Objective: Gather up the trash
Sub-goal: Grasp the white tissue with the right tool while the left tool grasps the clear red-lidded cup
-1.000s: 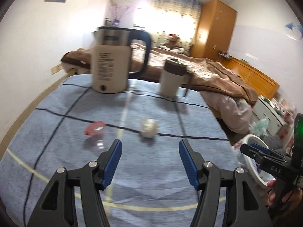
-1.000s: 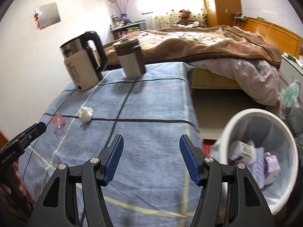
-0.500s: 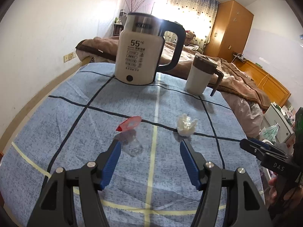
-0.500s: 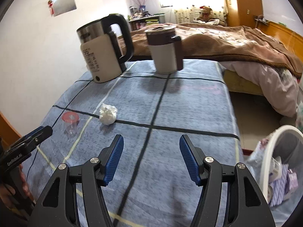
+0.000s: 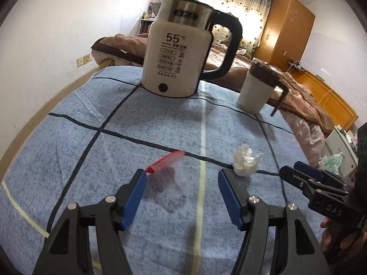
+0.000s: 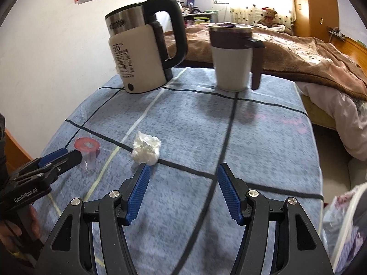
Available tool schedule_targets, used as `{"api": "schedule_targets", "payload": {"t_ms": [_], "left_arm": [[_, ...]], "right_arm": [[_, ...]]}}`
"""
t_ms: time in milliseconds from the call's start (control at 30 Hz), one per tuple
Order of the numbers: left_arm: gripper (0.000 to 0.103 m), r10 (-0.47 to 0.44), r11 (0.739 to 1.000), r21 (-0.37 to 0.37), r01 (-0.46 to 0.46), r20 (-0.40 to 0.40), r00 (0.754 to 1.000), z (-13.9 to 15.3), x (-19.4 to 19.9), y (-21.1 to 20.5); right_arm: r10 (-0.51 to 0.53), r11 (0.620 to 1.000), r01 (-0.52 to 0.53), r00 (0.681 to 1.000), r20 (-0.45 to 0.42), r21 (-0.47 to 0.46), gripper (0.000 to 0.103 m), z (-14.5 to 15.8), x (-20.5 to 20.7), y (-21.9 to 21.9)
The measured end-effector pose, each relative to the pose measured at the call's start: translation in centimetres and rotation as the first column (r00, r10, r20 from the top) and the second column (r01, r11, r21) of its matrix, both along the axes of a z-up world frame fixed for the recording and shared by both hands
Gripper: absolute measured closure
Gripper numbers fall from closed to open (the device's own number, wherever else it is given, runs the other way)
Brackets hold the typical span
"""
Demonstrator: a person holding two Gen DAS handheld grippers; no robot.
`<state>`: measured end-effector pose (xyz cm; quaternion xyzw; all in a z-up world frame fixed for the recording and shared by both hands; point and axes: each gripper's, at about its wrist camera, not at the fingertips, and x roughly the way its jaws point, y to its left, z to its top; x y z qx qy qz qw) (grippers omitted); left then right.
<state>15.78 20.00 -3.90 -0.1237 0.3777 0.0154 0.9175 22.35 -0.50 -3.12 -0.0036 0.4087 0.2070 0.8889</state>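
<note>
Both grippers' jaws stood released, empty: left gripper [image 5: 182, 193] near clear red-rimmed plastic cup [image 5: 166, 168], right gripper [image 6: 183, 189] by crumpled white tissue [image 6: 146, 149] on woven blue cloth [image 6: 263, 142].

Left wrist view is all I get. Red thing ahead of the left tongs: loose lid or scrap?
Observer: Neither. The right wrist view shows a small clear cup standing upright with the red lid on top. The tips of the left tongs are right beside it; I cannot tell if they touch.
Operator: Right tongs open?
Observer: Yes. The right tongs gape with nothing between them. The crumpled tissue lies just ahead of their left finger.
Operator: Where's the bin?
Observer: A white bin shows at the right edge of the right wrist view, off the side of the table, with trash already inside.
</note>
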Motion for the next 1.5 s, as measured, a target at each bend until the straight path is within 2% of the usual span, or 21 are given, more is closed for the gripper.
{"api": "schedule_targets", "payload": {"t_ms": [100,200,300,433,633,733,767,800,900,967,1067,1233,1400,1500], "left_arm": [[0.036,0.021,1.000,0.016,-0.021,-0.007,1.000,-0.3,0.5,0.5],[0.036,0.010,1.000,-0.014,-0.010,-0.022,1.000,-0.8,0.9,0.9],[0.036,-0.001,0.999,-0.035,0.000,-0.029,1.000,-1.2,1.1,1.1],[0.036,0.015,1.000,-0.011,-0.016,-0.044,0.999,-1.5,1.6,1.3],[0.036,0.009,0.998,-0.056,-0.013,-0.070,0.998,-2.5,2.3,1.7],[0.037,0.020,0.998,-0.059,-0.024,-0.067,0.998,-2.6,2.4,1.8],[0.038,0.018,0.998,-0.062,-0.022,-0.065,0.998,-2.5,2.4,1.8],[0.044,0.015,0.998,-0.064,-0.019,-0.063,0.998,-2.5,2.5,1.8],[0.054,0.010,0.998,-0.054,-0.014,-0.072,0.997,-2.7,2.7,1.6],[0.055,0.005,0.998,-0.058,-0.009,-0.070,0.998,-2.7,2.7,1.5],[0.057,-0.003,0.997,-0.082,-0.002,-0.066,0.998,-2.6,2.6,1.6],[0.057,-0.014,0.998,-0.063,0.011,-0.051,0.999,-2.2,2.1,1.0],[0.057,-0.033,0.999,-0.023,0.032,-0.013,0.999,-1.0,1.2,-0.1],[0.057,-0.043,0.999,0.031,0.042,0.014,0.999,-0.1,0.4,-1.1]], "right_arm": [[0.023,1.000,-0.023,1.000,-0.015,0.013,0.041,-0.5,0.9,0.9],[0.042,0.999,-0.042,0.999,-0.019,0.000,0.041,-1.0,1.6,2.1],[0.068,0.997,-0.066,0.997,-0.039,0.035,0.041,-1.5,2.4,2.9],[0.084,0.995,-0.081,0.995,-0.056,0.057,0.041,-2.1,3.1,3.5],[0.099,0.994,-0.096,0.993,-0.066,0.050,0.041,-2.7,4.0,4.3],[0.112,0.993,-0.109,0.991,-0.073,0.044,0.045,-3.0,4.2,4.8],[0.116,0.993,-0.113,0.991,-0.071,0.044,0.048,-3.1,4.2,4.9],[0.120,0.992,-0.117,0.990,-0.071,0.046,0.051,-3.1,4.2,5.0],[0.136,0.990,-0.134,0.989,-0.063,0.046,0.063,-3.0,4.1,5.5],[0.146,0.989,-0.144,0.988,-0.054,0.037,0.074,-2.9,3.9,5.8],[0.156,0.988,-0.156,0.987,-0.034,0.010,0.078,-2.7,3.5,6.3],[0.133,0.991,-0.133,0.991,-0.005,0.004,0.080,-2.4,3.0,5.9],[0.107,0.994,-0.107,0.994,0.008,0.030,0.080,-1.6,2.4,4.8],[0.091,0.995,-0.092,0.996,0.024,0.037,0.080,-1.0,1.6,4.1]]}}
